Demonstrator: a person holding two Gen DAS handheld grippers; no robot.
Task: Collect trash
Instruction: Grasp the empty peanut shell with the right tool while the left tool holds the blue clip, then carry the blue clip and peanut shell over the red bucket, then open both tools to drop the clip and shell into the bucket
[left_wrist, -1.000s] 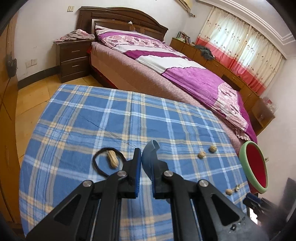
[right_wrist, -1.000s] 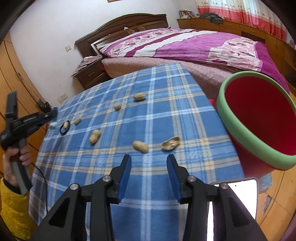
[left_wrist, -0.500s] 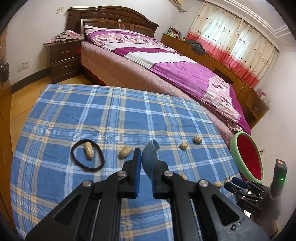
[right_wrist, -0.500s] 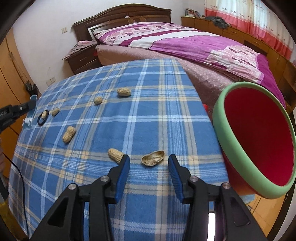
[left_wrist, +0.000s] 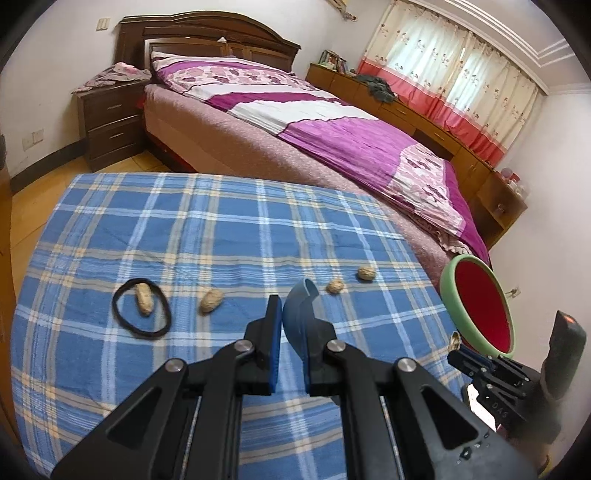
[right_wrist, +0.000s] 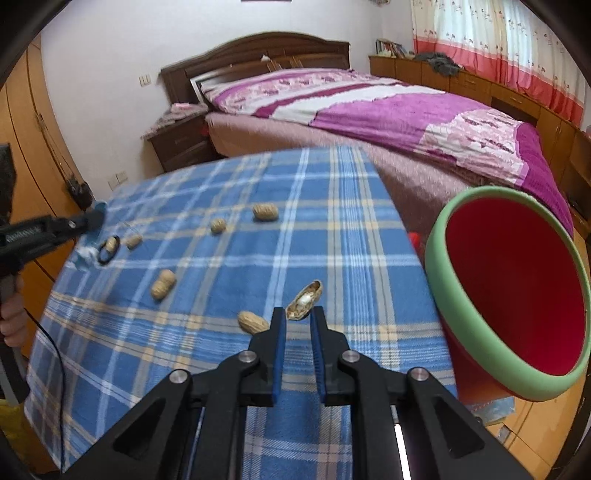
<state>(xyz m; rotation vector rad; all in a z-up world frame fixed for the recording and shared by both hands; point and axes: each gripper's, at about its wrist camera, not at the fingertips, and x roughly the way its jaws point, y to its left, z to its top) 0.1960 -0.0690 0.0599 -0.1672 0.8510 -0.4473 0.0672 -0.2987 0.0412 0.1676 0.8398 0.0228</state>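
Note:
Peanuts lie scattered on a table with a blue plaid cloth (right_wrist: 332, 221). An open peanut shell half (right_wrist: 305, 299) lies just ahead of my right gripper (right_wrist: 298, 314), whose jaws stand narrowly apart around its near end. A whole peanut (right_wrist: 252, 322) lies left of that gripper. A red bin with a green rim (right_wrist: 517, 288) stands at the table's right edge, also in the left wrist view (left_wrist: 480, 306). My left gripper (left_wrist: 284, 306) is shut on a bent blue plastic piece (left_wrist: 301, 295). A peanut (left_wrist: 144, 301) lies inside a black hair tie (left_wrist: 142, 314).
More peanuts lie on the cloth (left_wrist: 211, 300) (left_wrist: 335, 286) (left_wrist: 366, 273) (right_wrist: 163, 288). A bed with purple bedding (left_wrist: 314, 122) stands behind the table, a nightstand (left_wrist: 107, 122) to its left. Wooden wardrobes line the left side.
My right gripper has moved forward to the open shell half and its jaws have narrowed around it. My left gripper has drawn back and risen, still holding the blue piece.

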